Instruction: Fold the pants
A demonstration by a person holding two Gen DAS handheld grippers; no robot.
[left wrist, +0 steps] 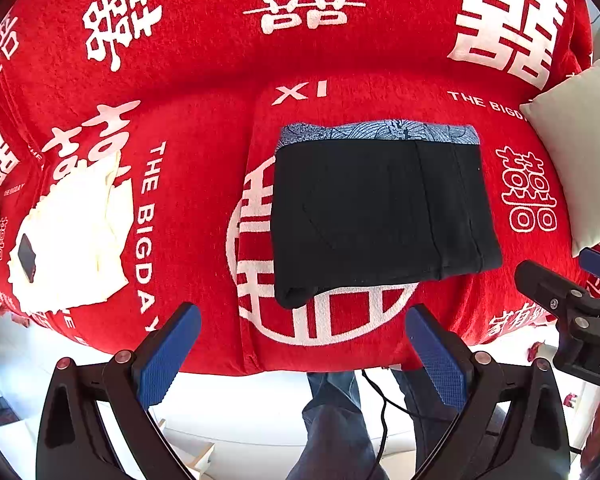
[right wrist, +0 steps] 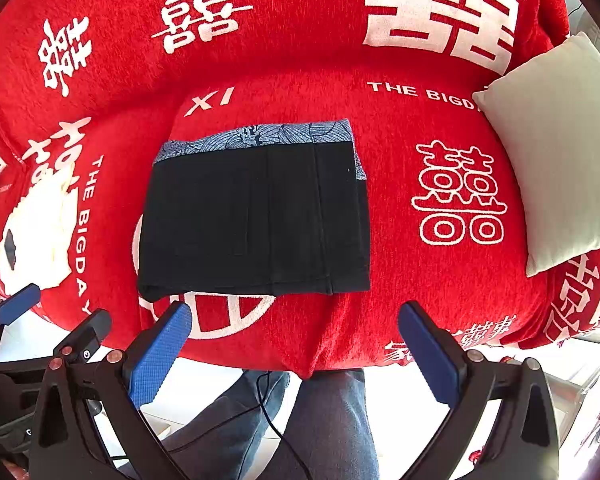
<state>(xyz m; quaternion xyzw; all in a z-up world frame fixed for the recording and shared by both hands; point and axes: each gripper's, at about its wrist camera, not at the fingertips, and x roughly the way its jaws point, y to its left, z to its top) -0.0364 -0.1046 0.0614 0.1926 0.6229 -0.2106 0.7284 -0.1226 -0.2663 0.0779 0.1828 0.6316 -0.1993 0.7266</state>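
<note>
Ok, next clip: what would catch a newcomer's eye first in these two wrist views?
The bright red cover printed with big white characters fills both views. At its centre lies the black pants, folded into a neat rectangle with a blue patterned band along the far edge. Both grippers, left gripper and right gripper, hang open short of it; a white pillow sits to the right.

- Pants (left wrist: 380, 208): black, with a blue-and-white wave-patterned waistband (left wrist: 380, 132).
- Sofa cover (left wrist: 204, 80): red, printed with white characters and lettering.
- Cushion (left wrist: 580, 152): plain off-white.
- Cloth (left wrist: 76, 240): cream-white.
- Left gripper (left wrist: 302, 356) and right gripper (right wrist: 296, 352): black frames, blue textured pads.
</note>
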